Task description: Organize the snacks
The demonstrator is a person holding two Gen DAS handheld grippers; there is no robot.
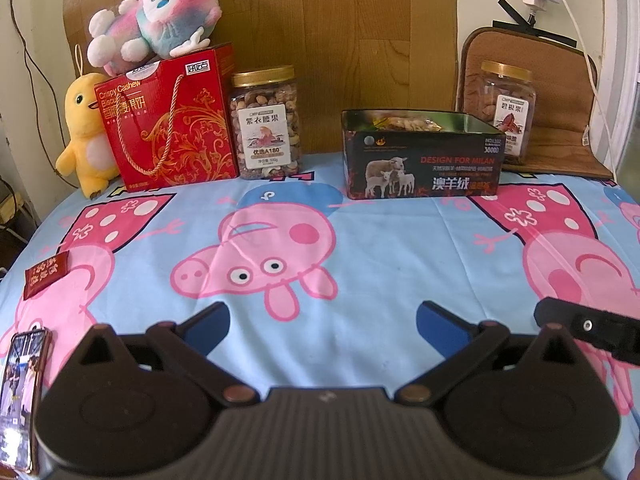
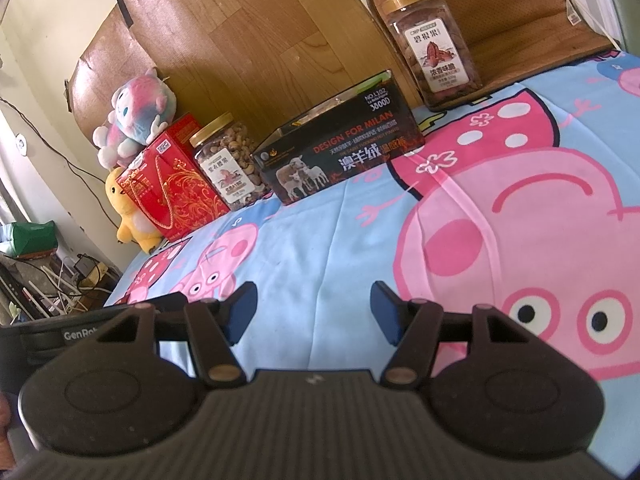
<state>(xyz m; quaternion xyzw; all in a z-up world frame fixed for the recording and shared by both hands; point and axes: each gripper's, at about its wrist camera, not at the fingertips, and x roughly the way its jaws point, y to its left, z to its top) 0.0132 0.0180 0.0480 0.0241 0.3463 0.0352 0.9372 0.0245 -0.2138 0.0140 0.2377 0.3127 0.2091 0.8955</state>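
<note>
Bed sheet [image 1: 360,240], light blue with pink cartoon pigs, covers the whole work surface.

Left tongs [image 1: 323,326]: jaws spread wide, blue pads [image 1: 208,326] apart, nothing between them, hovering over bare sheet. Right tongs [image 2: 313,312]: jaws also spread, a little narrower, nothing held, over bare sheet; they sit just to the right of the left tongs.

Red gift box [image 1: 172,128] with rope handle stands at far left rear; reads "Crispy Cashew Biscuit". A pink-blue plush toy [image 1: 156,16] lies on top of it, a yellow plush toy [image 1: 84,132] stands just beside it on the left.

Dark open box [image 1: 420,160] at rear centre, printed with sheep, "DESIGN FOR MILAN", "3600D"; wrapped snacks [image 1: 404,122] show above its rim.

Nut jar [image 1: 266,124], gold lid, touching or just beside the red box on its right; label reads "A180". Second jar [image 1: 506,112], gold lid, at rear right on a brown mat [image 1: 560,140]; label Chinese, "CMP" at top.

Phone [image 1: 22,400], screen lit, at near left edge. Small dark red snack packet [image 1: 46,274] lies alone on the sheet, left side, well apart from the dark box; its gold writing is unreadable.
</note>
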